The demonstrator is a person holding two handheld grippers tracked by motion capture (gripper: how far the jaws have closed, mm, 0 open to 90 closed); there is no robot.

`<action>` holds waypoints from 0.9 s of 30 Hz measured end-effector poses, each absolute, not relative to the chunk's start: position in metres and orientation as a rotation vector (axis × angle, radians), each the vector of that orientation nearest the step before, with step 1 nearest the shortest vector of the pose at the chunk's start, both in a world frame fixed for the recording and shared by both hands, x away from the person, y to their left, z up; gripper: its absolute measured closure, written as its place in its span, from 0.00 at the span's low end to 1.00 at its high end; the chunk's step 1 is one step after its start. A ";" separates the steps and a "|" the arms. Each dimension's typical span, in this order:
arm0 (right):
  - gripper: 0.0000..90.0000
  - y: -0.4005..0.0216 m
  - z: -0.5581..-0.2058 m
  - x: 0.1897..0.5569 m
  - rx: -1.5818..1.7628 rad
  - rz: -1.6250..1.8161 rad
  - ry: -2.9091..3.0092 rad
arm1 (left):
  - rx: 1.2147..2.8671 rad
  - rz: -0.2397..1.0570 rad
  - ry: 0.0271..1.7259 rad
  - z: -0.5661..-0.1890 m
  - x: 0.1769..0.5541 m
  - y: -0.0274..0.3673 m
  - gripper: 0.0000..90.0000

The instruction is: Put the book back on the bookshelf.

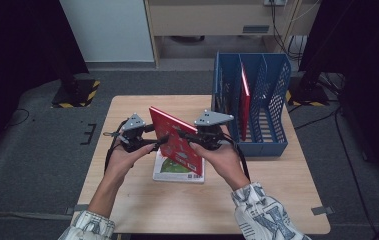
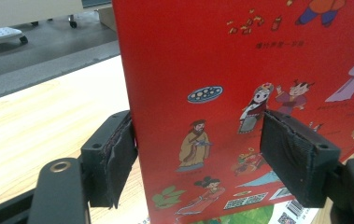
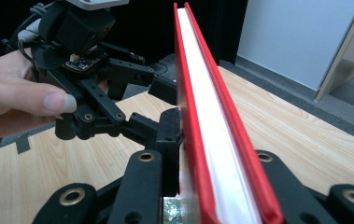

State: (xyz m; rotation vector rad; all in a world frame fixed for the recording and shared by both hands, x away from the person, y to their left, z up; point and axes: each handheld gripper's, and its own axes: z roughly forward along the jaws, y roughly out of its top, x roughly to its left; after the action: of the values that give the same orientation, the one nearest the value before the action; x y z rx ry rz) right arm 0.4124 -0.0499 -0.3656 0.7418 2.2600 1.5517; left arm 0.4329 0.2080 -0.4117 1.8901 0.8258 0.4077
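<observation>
I hold a thin red hardcover picture book [image 1: 176, 140] upright and tilted above the pale wooden desk [image 1: 127, 200], with one gripper on each side of it. My left gripper [image 1: 158, 142] meets the book at its left edge; in the left gripper view the red cover [image 2: 240, 93] with its cartoon figures stands between the two black padded jaws, the left pad tight against the edge of the book and the right pad in front of the printed face, so the jaws are about half closed with the book in their grasp. My right gripper [image 1: 189, 140] comes in from the other side; in the right gripper view the book [image 3: 207, 140] runs straight away from me, its white page block showing between the two red boards, and my jaws sit close against both boards, clamped on the book. The left gripper [image 3: 163, 123] shows there too, its jaw touching the book's far face, with my left hand [image 3: 20, 105] around it. Below the held book a second flat book with a white and green cover [image 1: 174, 170] lies on the desk. To the right stands a blue plastic slotted file rack [image 1: 272, 100] with a red book [image 1: 245, 102] upright in one of its compartments, well apart from my grippers.
</observation>
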 end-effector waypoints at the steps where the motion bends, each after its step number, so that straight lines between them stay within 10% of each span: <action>1: 0.83 -0.049 -0.366 0.413 0.742 1.554 2.259 | 1.891 0.408 0.826 -0.412 0.433 0.208 0.29; 27: 0.88 -0.044 -0.366 0.412 0.712 1.547 2.243 | 1.924 0.440 1.043 -0.487 0.406 0.255 0.17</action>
State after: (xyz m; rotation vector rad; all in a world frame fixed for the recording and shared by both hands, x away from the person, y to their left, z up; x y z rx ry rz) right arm 0.4123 -0.0445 -0.3656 0.7123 2.2435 1.5474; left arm 0.4061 0.2554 -0.4871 1.9237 1.0434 0.4396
